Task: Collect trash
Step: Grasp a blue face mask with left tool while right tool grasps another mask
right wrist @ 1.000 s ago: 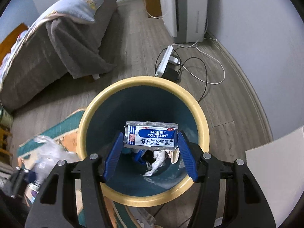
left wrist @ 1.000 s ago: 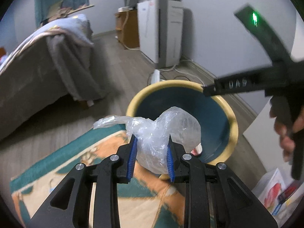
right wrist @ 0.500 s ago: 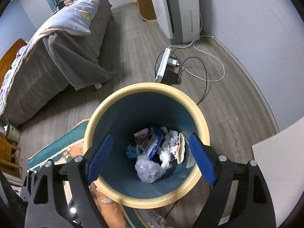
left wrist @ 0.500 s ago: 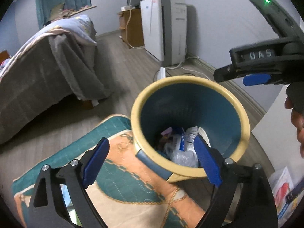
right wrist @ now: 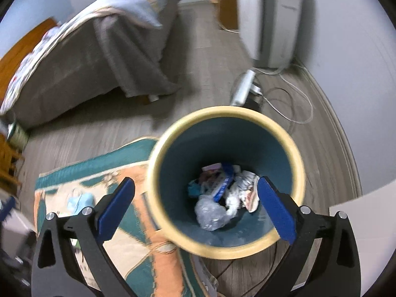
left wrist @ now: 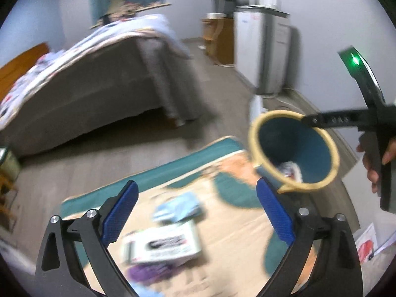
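The left tongs [left wrist: 195, 212] are opening, their blue pads spread wide with nothing between them. Below them on the patterned rug [left wrist: 237, 220] lies a white box [left wrist: 163, 245] with dark print, a pale blue packet [left wrist: 178, 208] just beyond it at 12 o'clock, and something purple [left wrist: 146, 271] at the box's near edge; all are blurred. The waste bin [left wrist: 262, 128], blue inside with a cream rim, stands at 2 o'clock from these tongs, at the rug's corner.

The right tongs [right wrist: 196, 208] hang over the waste bin [right wrist: 295, 163], and they are also opening, wide apart and holding nothing. In the bottom of the bin rests the collected trash [right wrist: 222, 193]: a crumpled clear plastic bag [right wrist: 210, 212], a blue and white packet, white crumpled paper. From the left view, the right tongs reach over the bin's rim at 3 o'clock, with a hand [left wrist: 378, 163] on the handle.

At 10 o'clock from the bin stands a bed [right wrist: 86, 57] with a grey cover, and at 1 o'clock a white appliance [right wrist: 267, 17] against the wall.
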### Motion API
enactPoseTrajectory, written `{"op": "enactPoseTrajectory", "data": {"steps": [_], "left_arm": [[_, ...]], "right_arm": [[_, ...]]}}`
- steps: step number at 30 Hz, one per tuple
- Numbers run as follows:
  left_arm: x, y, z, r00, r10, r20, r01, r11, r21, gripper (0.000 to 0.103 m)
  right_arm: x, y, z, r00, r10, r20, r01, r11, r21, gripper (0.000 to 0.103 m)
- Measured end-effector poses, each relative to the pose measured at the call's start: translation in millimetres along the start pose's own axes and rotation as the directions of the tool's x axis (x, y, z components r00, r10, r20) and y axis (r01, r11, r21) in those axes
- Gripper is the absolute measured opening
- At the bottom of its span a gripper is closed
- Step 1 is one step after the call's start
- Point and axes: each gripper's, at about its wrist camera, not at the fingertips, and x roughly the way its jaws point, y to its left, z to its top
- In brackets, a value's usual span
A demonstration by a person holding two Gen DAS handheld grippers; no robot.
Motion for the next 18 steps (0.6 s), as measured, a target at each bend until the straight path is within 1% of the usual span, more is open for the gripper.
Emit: {"op": "enactPoseTrajectory", "data": {"steps": [3,5,8,10,12,13,15,18], "left_arm": [[-19.2,33.3,-12.4,0.997,0.07,-0.012,-0.07,0.997,-0.04,0.095],[-29.4,56.8,-28.7,0.993,0.113,-0.02,-0.115,0.99,-0.08,0.096],[-29.2,82.8,-53.8,0.991,0.124,-0.057,-0.131,0.981,-0.141,0.096],[-21.8,93.6,-72.2,0.985,0.143,-0.1,-0.156,0.978,-0.138,0.096],[-16.3,98.2,-87.2,0.98,0.161,-0.12,-0.174,0.978,-0.115,0.096],[-12.4,101.1,-95.0,0.977,0.165,-0.134,-0.18,0.978,-0.104,0.096],[-4.8,105.6,-107.5,0.974,0.153,-0.165,-0.171,0.98,-0.1,0.096],[4.3,112.4,-127.0,0.972,0.108,-0.207,-0.136,0.983,-0.122,0.096]], "right_arm": [[-1.5,29.4,-3.7,1.0,0.021,0.0,-0.021,0.998,-0.056,0.097],[-0.1,49.4,-7.2,0.999,0.034,-0.005,-0.035,0.995,-0.095,0.097],[5.8,78.8,-14.6,0.999,0.034,-0.025,-0.038,0.987,-0.158,0.097],[11.1,96.4,-18.7,0.999,0.031,-0.039,-0.037,0.982,-0.183,0.097],[17.8,114.9,-21.8,0.998,0.04,-0.057,-0.05,0.98,-0.191,0.097],[21.8,125.4,-23.7,0.997,0.049,-0.068,-0.06,0.98,-0.187,0.097],[28.9,140.4,-27.2,0.994,0.059,-0.087,-0.074,0.98,-0.183,0.097],[42.3,164.5,-35.1,0.993,0.043,-0.113,-0.066,0.977,-0.204,0.097]]}}
